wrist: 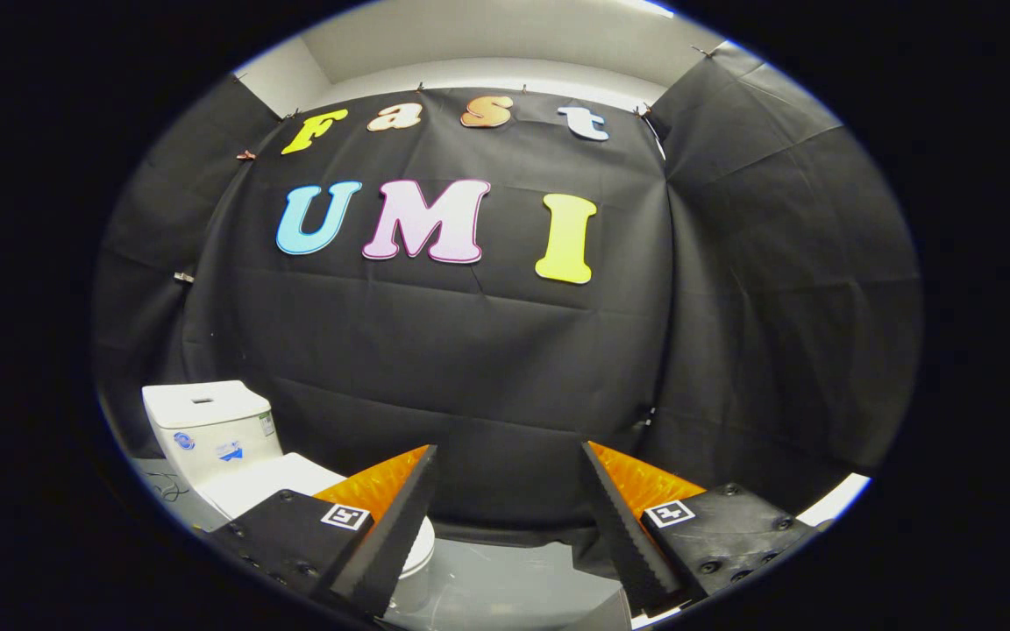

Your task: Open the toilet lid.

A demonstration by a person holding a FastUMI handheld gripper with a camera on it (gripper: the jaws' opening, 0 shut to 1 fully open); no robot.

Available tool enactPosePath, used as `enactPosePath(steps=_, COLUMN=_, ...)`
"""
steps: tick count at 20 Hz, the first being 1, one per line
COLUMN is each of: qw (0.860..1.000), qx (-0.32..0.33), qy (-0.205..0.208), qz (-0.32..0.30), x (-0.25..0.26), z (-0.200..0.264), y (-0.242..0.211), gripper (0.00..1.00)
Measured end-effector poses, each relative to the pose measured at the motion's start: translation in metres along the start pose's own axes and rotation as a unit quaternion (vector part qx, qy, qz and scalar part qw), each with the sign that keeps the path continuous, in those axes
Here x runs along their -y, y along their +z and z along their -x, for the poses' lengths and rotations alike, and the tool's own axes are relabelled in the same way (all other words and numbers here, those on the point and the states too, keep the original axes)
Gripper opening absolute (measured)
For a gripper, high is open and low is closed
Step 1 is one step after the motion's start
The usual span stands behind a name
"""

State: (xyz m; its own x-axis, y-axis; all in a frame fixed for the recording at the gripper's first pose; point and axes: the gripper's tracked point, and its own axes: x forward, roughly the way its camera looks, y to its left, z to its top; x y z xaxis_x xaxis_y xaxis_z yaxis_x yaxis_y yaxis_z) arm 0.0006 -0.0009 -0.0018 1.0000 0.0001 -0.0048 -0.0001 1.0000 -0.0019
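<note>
A small white toilet stands low to the left, against the black cloth wall. Its tank (207, 425) is upright at the back, and its closed white lid (273, 485) lies flat in front, partly hidden behind my left finger (387, 539). My gripper (509, 464) is open, its two black fingers with orange sides spread wide with nothing between them. The toilet sits below and left of the fingertips, some way beyond them. My right finger (628, 535) points at the bare cloth wall.
A grey floor (505, 583) runs beneath the fingers. Black cloth walls (785, 289) close in ahead and on both sides. A thin cable (165, 485) lies on the floor left of the toilet.
</note>
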Motion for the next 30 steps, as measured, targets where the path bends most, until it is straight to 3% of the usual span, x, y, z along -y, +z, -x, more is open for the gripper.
enactPosePath(steps=20, qw=1.000, qx=-0.003, qy=0.007, qz=-0.005, x=-0.004, z=-0.002, y=-0.002, gripper=0.98)
enactPosePath(steps=28, qw=1.000, qx=-0.006, qy=0.030, qz=-0.001, x=-0.018, z=-0.001, y=-0.006, gripper=0.98)
enactPosePath(steps=30, qw=0.999, qx=-0.012, qy=0.052, qz=-0.001, x=-0.029, z=-0.005, y=-0.011, gripper=0.98)
